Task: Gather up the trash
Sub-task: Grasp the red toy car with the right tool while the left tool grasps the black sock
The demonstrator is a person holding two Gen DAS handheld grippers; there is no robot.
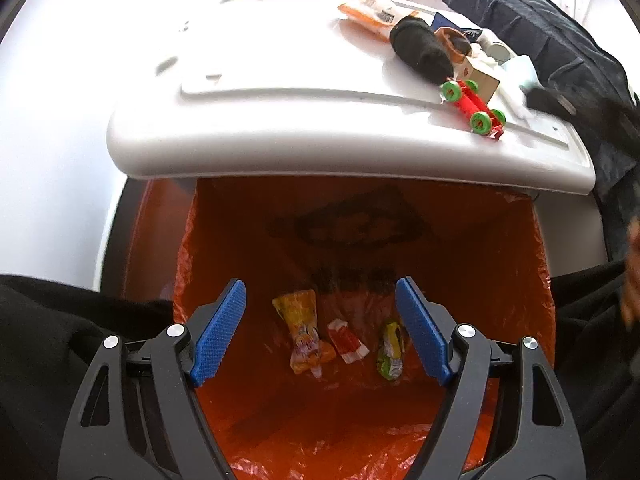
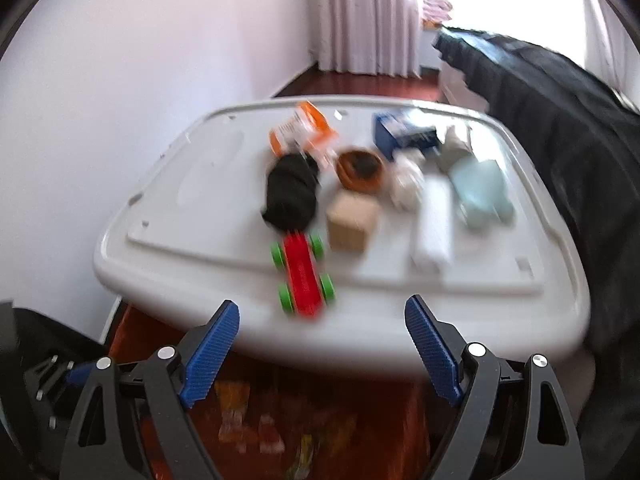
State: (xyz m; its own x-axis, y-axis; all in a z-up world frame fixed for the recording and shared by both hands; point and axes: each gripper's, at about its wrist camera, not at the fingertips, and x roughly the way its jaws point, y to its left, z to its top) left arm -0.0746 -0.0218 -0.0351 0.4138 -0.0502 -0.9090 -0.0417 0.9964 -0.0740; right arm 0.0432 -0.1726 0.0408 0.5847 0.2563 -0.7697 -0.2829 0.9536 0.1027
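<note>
Both ribbed blue-padded tools gape empty: left hand-held gripper over crinkled wrappers in the orange bin liner; right hand-held gripper faces a blurred, seemingly plastic toy car at twelve o'clock.

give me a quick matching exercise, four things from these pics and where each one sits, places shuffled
Things:
1. toy car
2. yellow wrapper
3. black sock
4. blue box

Places:
A. bottom of the orange bin bag
B. near edge of the white lid
C. far side of the lid, right
D. just behind the toy car

Pairs: 1-B, 2-A, 3-D, 4-C
</note>
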